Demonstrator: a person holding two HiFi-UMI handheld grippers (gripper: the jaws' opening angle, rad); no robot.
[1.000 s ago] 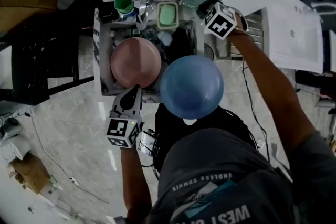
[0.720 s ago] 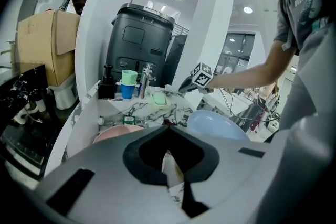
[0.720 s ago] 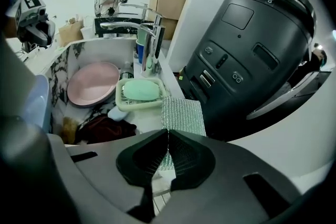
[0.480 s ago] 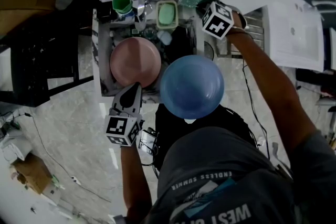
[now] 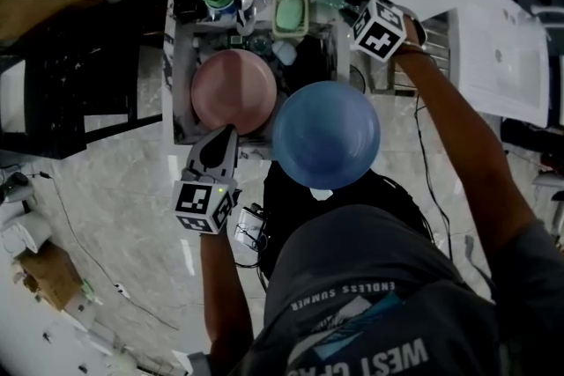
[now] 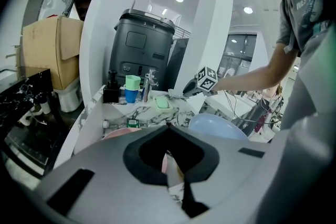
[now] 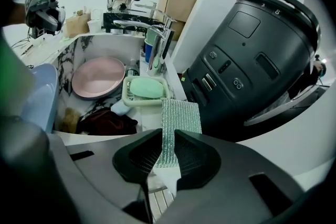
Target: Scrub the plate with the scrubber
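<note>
Right fingers [image 7: 197, 159] just opening, scrubber [image 7: 181, 115] between them.

The head camera is looking steeply down over the person's shoulders onto the sink [image 5: 179, 92]. The camera on the left gripper [image 5: 226, 135] is facing across the basin from its near edge. The camera on the right gripper [image 5: 351, 3] is looking closely along the back counter. All three are sharing the pink plate [image 5: 233, 91] and the soap dish [image 5: 290, 13].

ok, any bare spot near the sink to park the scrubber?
Only the white counter strip bordered by soap dish, scrubber and dark cloth. Sink basin is crowded: pink plate, cloth; blue bowl sits at its front corner.
</note>
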